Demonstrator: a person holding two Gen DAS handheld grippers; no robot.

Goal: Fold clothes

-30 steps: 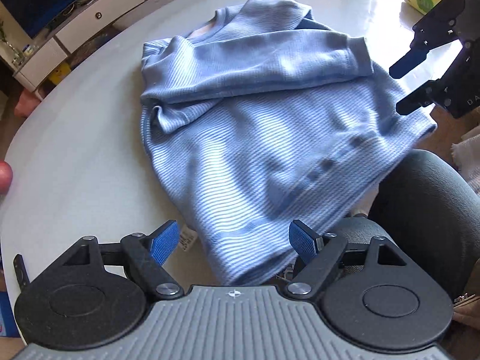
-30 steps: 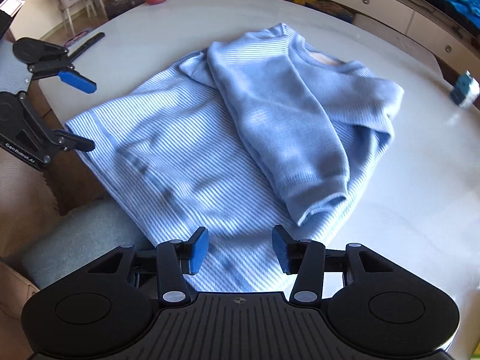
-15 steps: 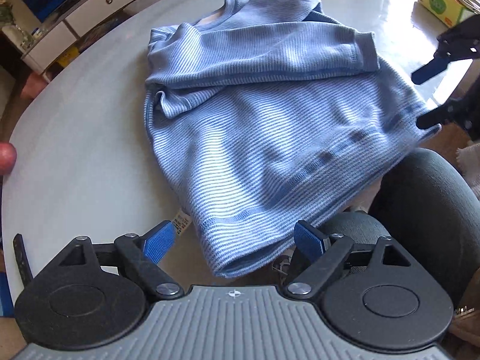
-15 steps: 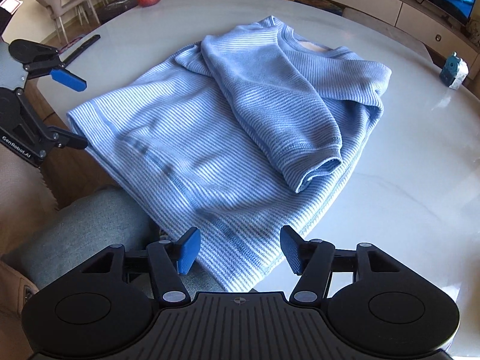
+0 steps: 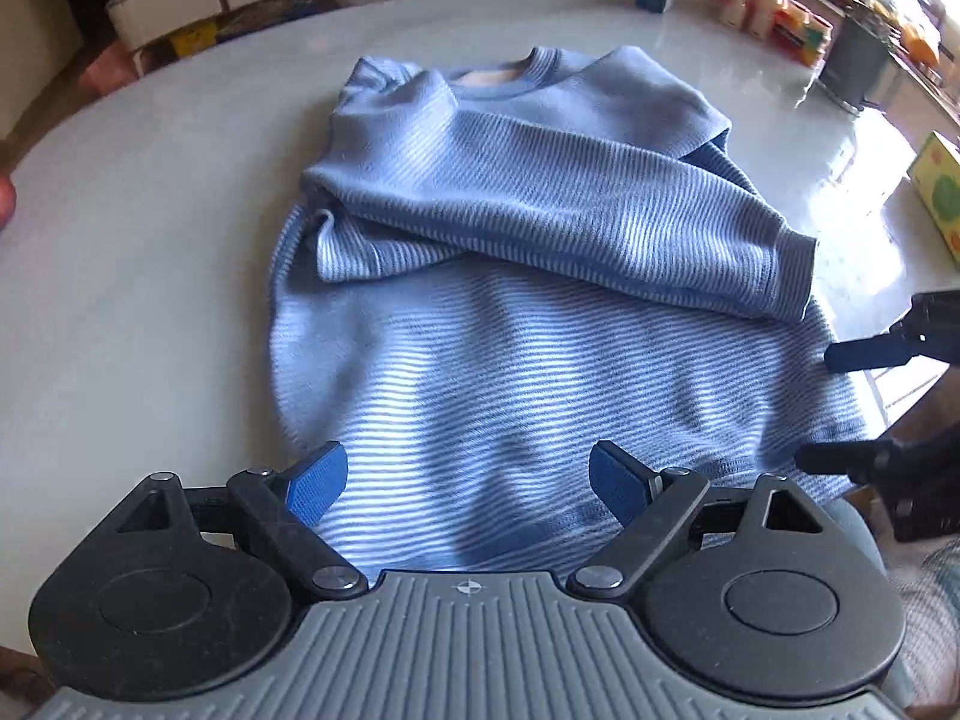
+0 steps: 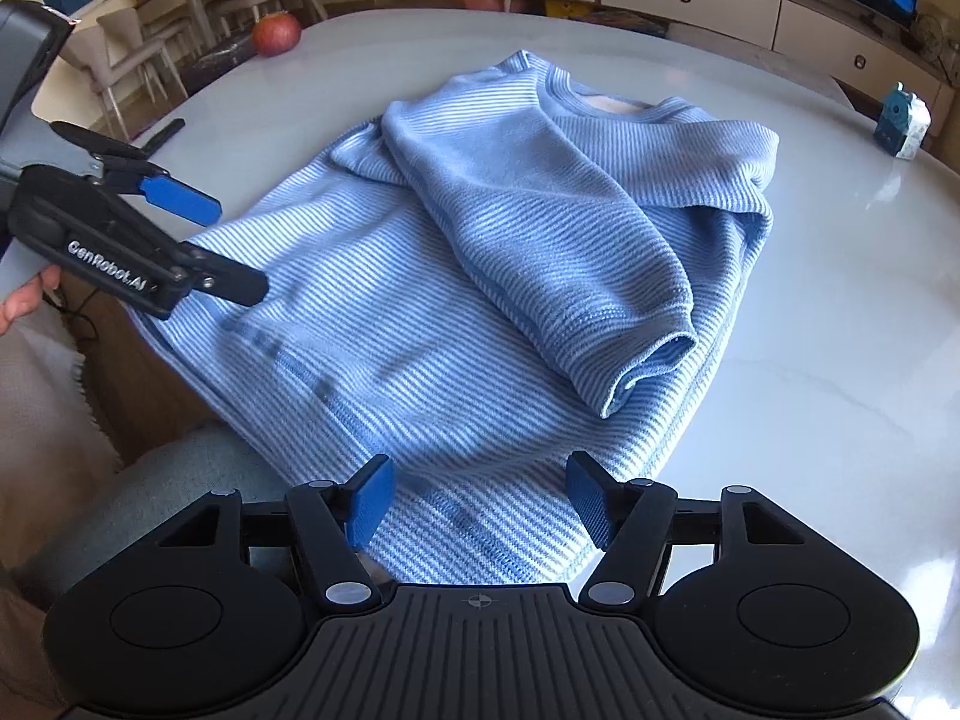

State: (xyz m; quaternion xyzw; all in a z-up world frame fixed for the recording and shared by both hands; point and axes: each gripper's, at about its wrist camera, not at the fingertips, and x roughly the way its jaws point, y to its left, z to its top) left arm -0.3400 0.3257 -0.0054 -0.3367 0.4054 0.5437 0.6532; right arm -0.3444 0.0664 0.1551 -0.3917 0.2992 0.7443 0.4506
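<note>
A light blue ribbed sweater [image 5: 510, 324] lies on the white round table [image 5: 150, 252], collar away from me, both sleeves folded across its chest, its hem hanging a little over the near edge. My left gripper [image 5: 468, 483] is open with its jaws astride the hem's left part. It also shows in the right wrist view [image 6: 234, 246] at the hem's left corner. My right gripper [image 6: 480, 501] is open over the hem's right corner, and its fingers show in the left wrist view [image 5: 864, 408]. The sweater [image 6: 510, 276] is in neither gripper.
A red apple [image 6: 276, 33] and a dark flat object [image 6: 162, 135] lie at the table's far left. A small blue carton [image 6: 900, 123] stands far right. Bottles [image 5: 762, 0] and a green-yellow box [image 5: 939, 198] sit on the right side. My lap [image 6: 180, 480] is below the near edge.
Both grippers have swung round and moved in over the hem at the near edge. Both have stayed open. The sweater has not moved.
</note>
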